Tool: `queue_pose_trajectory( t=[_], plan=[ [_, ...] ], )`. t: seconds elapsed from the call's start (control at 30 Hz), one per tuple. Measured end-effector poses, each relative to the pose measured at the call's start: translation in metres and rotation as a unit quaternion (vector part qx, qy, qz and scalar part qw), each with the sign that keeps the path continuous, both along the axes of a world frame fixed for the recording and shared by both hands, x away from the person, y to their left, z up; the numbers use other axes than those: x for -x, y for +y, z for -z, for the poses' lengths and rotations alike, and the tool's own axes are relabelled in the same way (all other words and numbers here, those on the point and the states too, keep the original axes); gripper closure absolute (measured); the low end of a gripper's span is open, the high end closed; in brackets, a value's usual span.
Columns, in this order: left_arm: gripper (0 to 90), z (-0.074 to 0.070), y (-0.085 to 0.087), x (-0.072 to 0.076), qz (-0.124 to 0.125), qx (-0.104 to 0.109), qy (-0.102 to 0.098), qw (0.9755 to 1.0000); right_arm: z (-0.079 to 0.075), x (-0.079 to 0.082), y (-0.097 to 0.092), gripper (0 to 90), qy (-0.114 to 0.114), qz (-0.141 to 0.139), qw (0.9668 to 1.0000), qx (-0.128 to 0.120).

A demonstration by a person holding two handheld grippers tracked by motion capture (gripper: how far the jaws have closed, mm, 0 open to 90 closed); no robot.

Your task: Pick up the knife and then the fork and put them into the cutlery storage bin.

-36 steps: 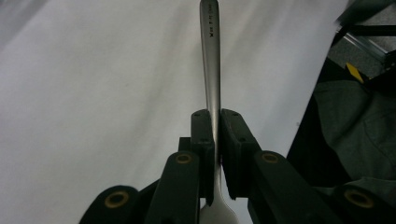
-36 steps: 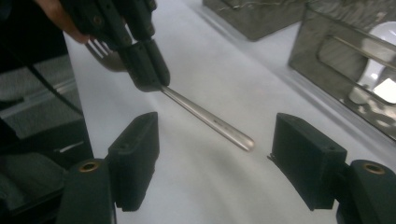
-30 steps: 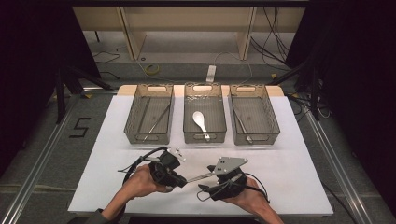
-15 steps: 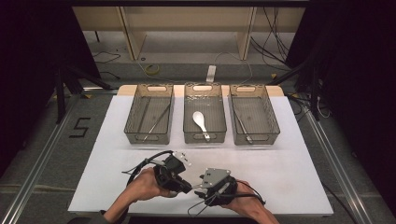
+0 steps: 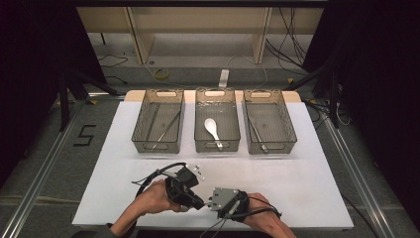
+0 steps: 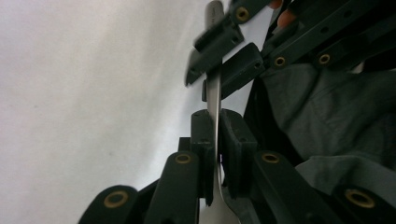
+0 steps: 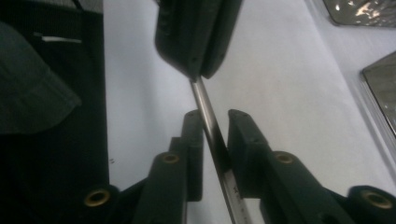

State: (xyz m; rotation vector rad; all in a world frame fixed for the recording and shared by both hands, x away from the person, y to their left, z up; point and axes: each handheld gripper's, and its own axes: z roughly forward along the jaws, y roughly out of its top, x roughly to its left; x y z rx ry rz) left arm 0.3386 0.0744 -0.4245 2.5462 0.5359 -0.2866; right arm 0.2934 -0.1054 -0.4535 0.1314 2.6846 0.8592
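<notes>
A slim metal utensil handle (image 6: pixel 214 100), polished and grey, flat and narrow, with its working end hidden, hangs just above the near edge of the white worktop (image 5: pixel 307 163), bridging the two claws. The left claw (image 6: pixel 215 135) is pressed tight on it, pads flat against both faces. The right claw (image 7: pixel 215 135) has just been closing around the same handle; in the right gripper view a gap remains on one side, so a firm pinch cannot be confirmed. In the high view both claws meet tip to tip, the left (image 5: pixel 198 202) and the right (image 5: pixel 212 204). Well beyond stand three clear bins (image 5: pixel 158 147); the middle one holds a white spoon (image 5: pixel 212 128).
</notes>
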Motion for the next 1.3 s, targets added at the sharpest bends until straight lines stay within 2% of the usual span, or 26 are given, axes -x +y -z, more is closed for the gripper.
queue_pose_trajectory(
  t=[0.1, 0.17, 0.2, 0.27, 0.33, 0.4, 0.5, 0.53, 0.67, 0.73, 0.9, 0.93, 1.13, 1.23, 1.3],
  plan=[
    [82.1, -0.001, 0.0, 0.0, 0.003, -0.002, -0.005, 1.0, 0.002, 0.003, 0.002, 84.2, -0.013, -0.014, 0.9998, 0.011],
    [77.7, -0.003, 0.001, 0.0, -0.002, 0.003, -0.015, 0.9999, 0.003, 0.005, 0.004, 87.4, -0.004, -0.03, 0.9993, 0.02],
    [71.0, -0.005, 0.002, 0.0, -0.002, 0.006, -0.019, 0.9998, 0.004, 0.006, 0.005, 87.5, -0.007, -0.023, 0.9994, 0.023],
    [68.7, -0.008, 0.002, 0.002, -0.006, 0.014, -0.031, 0.9994, 0.005, 0.005, 0.005, 87.6, -0.005, -0.02, 0.9994, 0.028],
    [60.4, -0.011, 0.003, 0.001, -0.014, 0.02, -0.047, 0.9986, 0.004, 0.002, 0.002, 87.7, -0.005, -0.013, 0.9997, 0.021],
    [57.0, -0.013, 0.005, 0.001, -0.032, 0.04, -0.053, 0.9973, 0.002, 0.001, -0.001, 87.8, -0.003, -0.006, 0.9998, 0.019],
    [54.6, -0.018, 0.009, 0.001, -0.03, 0.054, -0.058, 0.9964, 0.002, -0.002, -0.004, 87.7, -0.002, 0.009, 0.9998, 0.018],
    [53.3, -0.02, 0.01, 0.001, -0.028, 0.054, -0.061, 0.9963, 0.002, -0.003, -0.005, 87.7, 0.006, 0.009, 0.9998, 0.019],
    [44.0, -0.023, 0.013, 0.0, -0.046, 0.063, -0.07, 0.9945, 0.0, -0.005, -0.009, 87.7, 0.004, 0.012, 0.9998, 0.016],
    [39.3, -0.023, 0.015, -0.001, -0.056, 0.066, -0.077, 0.9932, -0.001, -0.006, -0.011, 87.7, 0.008, 0.022, 0.9997, 0.011],
    [32.5, -0.025, 0.02, -0.003, -0.081, 0.08, -0.099, 0.9885, -0.002, -0.011, -0.018, 87.7, 0.008, 0.039, 0.9992, 0.009],
    [31.6, -0.025, 0.021, -0.003, -0.087, 0.088, -0.105, 0.9868, -0.001, -0.012, -0.019, 87.7, 0.005, 0.041, 0.9991, 0.006],
    [27.3, -0.027, 0.029, -0.004, -0.109, 0.111, -0.123, 0.9801, -0.001, -0.017, -0.026, 87.7, 0.007, 0.063, 0.998, 0.004],
    [25.2, -0.027, 0.033, -0.004, -0.12, 0.124, -0.14, 0.975, -0.002, -0.018, -0.029, 87.7, 0.009, 0.075, 0.9972, -0.001],
    [23.9, -0.026, 0.037, -0.004, -0.126, 0.13, -0.144, 0.9728, -0.002, -0.02, -0.031, 87.7, 0.009, 0.083, 0.9965, -0.003]
  ],
)
